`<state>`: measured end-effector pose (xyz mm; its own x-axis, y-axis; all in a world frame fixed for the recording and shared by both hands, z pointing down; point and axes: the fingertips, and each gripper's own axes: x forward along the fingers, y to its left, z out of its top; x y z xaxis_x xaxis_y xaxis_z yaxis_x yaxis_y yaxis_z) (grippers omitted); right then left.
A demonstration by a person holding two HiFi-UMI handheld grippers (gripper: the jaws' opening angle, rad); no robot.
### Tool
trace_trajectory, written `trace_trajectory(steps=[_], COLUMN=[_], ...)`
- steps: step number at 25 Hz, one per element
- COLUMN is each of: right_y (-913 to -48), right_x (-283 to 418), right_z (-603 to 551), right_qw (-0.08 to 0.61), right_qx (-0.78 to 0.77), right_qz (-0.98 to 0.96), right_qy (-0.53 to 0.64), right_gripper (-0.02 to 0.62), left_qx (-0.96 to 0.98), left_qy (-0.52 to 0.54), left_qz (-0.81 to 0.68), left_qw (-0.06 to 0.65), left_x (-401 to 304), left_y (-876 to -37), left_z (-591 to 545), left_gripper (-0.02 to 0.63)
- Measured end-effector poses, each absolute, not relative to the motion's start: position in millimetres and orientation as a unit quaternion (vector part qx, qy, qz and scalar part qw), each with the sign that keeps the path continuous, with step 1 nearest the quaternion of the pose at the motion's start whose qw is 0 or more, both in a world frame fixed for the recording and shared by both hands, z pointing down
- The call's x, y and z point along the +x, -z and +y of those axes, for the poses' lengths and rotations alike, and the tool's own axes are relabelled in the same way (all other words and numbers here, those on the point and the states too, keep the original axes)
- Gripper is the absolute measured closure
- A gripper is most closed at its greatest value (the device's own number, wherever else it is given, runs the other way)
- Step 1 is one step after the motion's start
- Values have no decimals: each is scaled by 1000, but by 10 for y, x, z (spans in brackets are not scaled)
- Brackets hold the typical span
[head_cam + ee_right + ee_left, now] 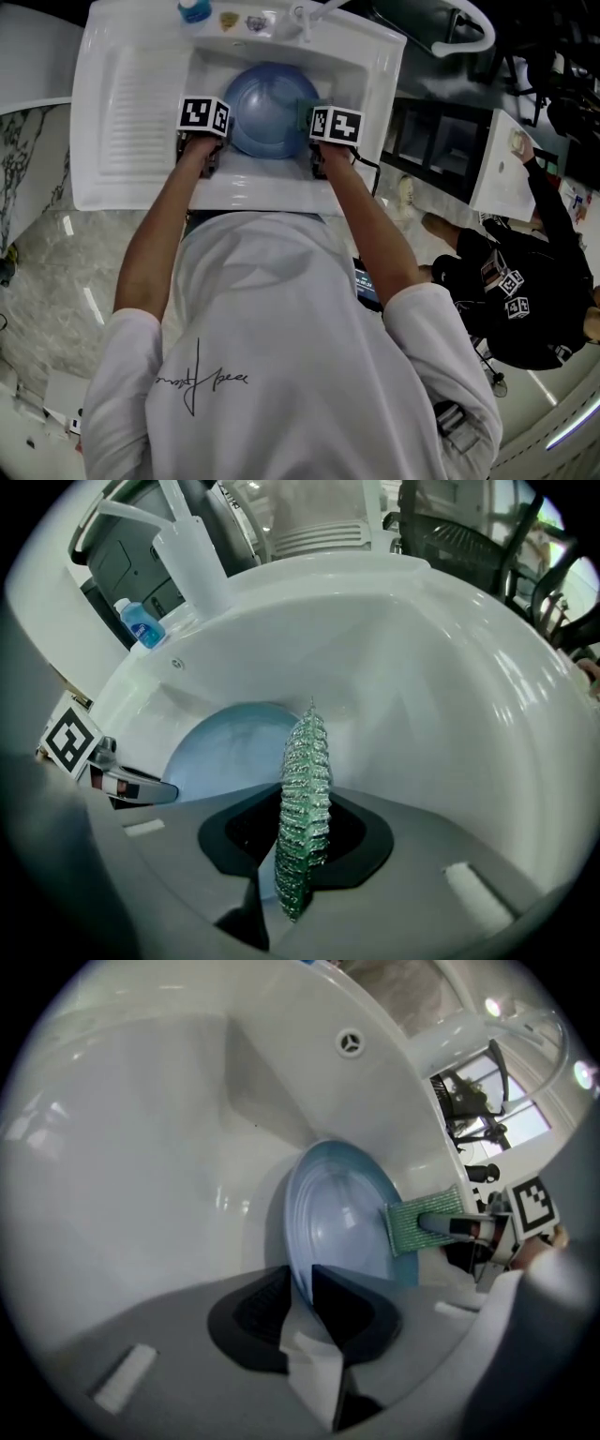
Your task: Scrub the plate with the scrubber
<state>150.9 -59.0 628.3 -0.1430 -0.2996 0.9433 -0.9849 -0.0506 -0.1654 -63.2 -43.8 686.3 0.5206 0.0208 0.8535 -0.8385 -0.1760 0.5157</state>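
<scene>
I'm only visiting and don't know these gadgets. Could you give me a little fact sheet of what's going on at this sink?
Place: white sink with a faucet
In left claw: blue plate, gripped at its rim
In right claw: green scrubber, pinched edge-on
Contact: scrubber sits at the plate's right edge and seems to touch it
Nearby: blue bottle on the sink's ledge by the faucet
</scene>
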Motion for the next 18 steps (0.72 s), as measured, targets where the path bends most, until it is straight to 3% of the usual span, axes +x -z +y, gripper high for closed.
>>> trace_trajectory(steps=[18], right_y=[-5805], right_x=[1342], right_z=[-641], right_qw=[251], right_qx=[546], right_qz=[-669], right_qy=[-438], right_gripper=[522], left_qx=[691], left_qy=[-280], left_qz=[-377], left_qw=[550], left_x=[-931], left_y=[-6231], left_z=[-602], left_gripper=[523])
